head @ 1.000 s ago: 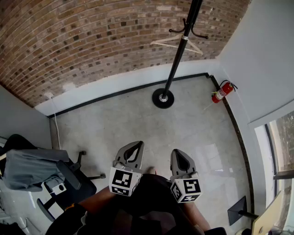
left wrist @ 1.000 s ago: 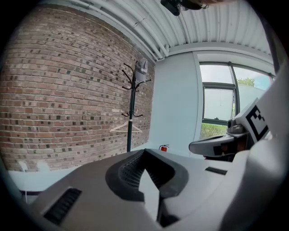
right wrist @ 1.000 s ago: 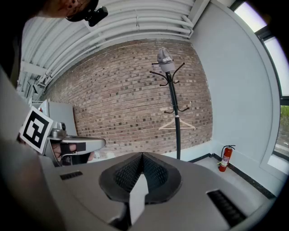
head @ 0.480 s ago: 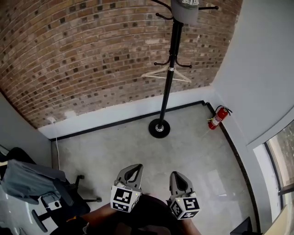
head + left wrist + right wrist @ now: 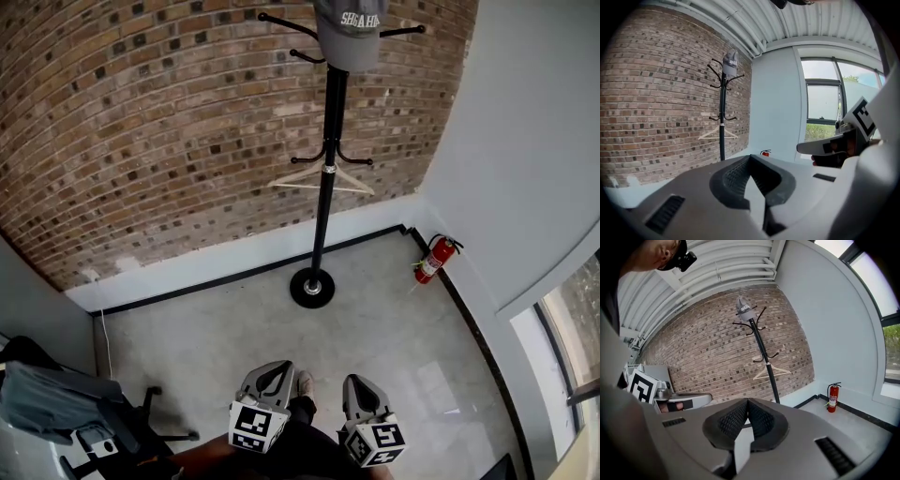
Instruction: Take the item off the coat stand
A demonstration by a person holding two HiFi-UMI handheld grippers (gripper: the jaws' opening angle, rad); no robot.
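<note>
A second ago only the bottom part of the coat stand (image 5: 324, 197) could be seen from the head view. Now the whole stand is seen, right up to the top, and a grey cap (image 5: 348, 37) is seen sitting on the very top of it. So the thing to be taken off has been found, but it has not been reached yet. The stand is still well apart from both claws, and the cap is up high, so it looks like some steps must be taken and an arm lifted before the cap can be grabbed. The left claw (image 5: 274, 369) is held low in front of the body, with its jaws pressed together and nothing held in them. The right claw (image 5: 359, 384) is held just beside it, closed tight too, and nothing is held there either. A bare wooden hanger (image 5: 322, 178) is hung on a lower hook of the stand. The stand is set on a smooth, pale, shiny floor (image 5: 225, 309), close to a brick wall (image 5: 141, 122). A white wall (image 5: 525, 141) is met at the corner, and a red fire extinguisher (image 5: 429, 261) is stood there on the floor. A window (image 5: 574, 323) is seen at the right edge. A dark chair (image 5: 56, 405) with something grey laid over it is seen at the left.
</note>
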